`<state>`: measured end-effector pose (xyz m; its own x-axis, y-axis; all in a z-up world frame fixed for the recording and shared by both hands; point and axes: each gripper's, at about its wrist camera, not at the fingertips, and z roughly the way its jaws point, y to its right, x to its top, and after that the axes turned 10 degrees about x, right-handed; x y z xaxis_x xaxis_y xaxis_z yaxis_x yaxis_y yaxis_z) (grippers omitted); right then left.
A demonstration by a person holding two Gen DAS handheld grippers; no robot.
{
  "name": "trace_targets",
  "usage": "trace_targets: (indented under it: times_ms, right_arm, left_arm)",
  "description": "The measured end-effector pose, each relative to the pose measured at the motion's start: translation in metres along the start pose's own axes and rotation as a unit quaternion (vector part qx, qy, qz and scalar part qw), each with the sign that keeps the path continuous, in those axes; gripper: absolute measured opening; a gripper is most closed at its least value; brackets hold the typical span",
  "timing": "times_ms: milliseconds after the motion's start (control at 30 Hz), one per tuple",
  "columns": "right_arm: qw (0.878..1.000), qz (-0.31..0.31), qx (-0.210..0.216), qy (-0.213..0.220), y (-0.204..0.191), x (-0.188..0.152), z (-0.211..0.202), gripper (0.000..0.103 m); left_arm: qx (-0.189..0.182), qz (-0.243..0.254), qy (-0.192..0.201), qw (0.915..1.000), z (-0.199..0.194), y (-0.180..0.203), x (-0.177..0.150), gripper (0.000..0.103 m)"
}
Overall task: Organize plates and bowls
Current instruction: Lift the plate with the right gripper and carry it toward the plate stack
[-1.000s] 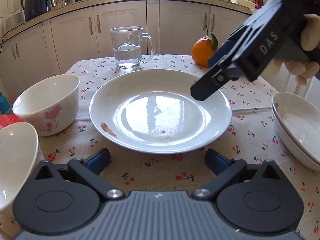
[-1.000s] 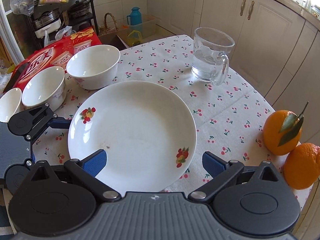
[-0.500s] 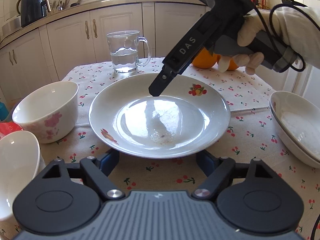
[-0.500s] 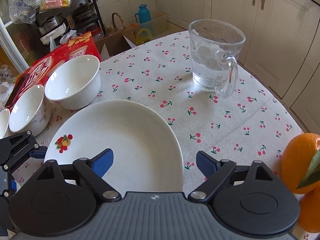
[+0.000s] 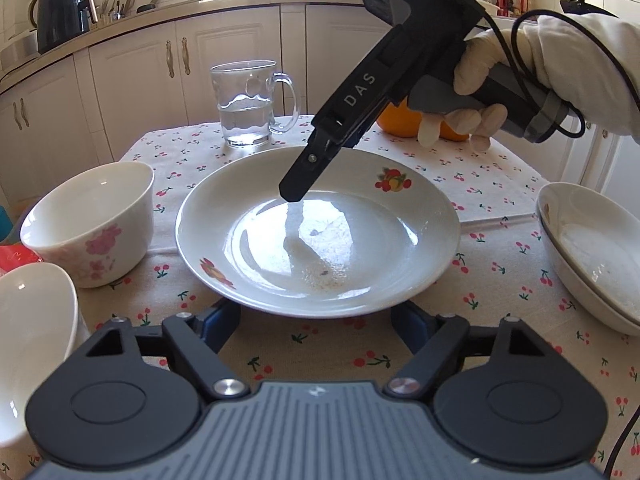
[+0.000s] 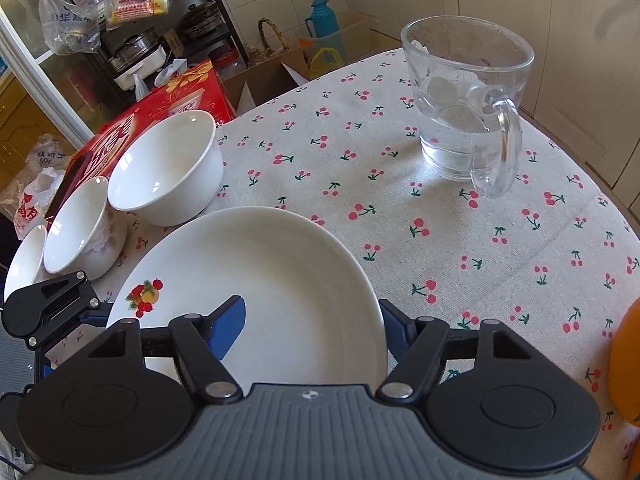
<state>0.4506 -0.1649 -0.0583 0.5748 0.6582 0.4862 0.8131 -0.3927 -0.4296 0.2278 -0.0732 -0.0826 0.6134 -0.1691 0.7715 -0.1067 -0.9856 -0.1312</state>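
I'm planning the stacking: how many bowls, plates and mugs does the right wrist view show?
Bowls: 3
Plates: 1
Glass mugs: 1
Total: 5

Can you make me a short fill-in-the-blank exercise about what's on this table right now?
1. The glass mug holds some ____.
2. The big plate carries printed ____ motifs on its rim.
3. The tablecloth is patterned with small red ____.
4. The nearest bowl left of the plate shows a ____ flower print on its side.

Missing words: water; fruit; cherries; pink
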Motion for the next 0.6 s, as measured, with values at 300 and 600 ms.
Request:
trace_targets:
  times_ms: [300,600]
  right_arm:
    - [1.0,0.006,0.006,-0.003,-0.002,-0.001,-0.002,0.077]
    - [1.0,0.018,0.007,-0.001,-0.009,-0.012,-0.006,0.077]
  left_arm:
    - [-0.006,0.004,-0.003,1.0,0.0,-0.004,0.0,0.08]
    - [-0.015,0.021,-0.01,0.9996,-0.008,-0.004,-0.003,0.08]
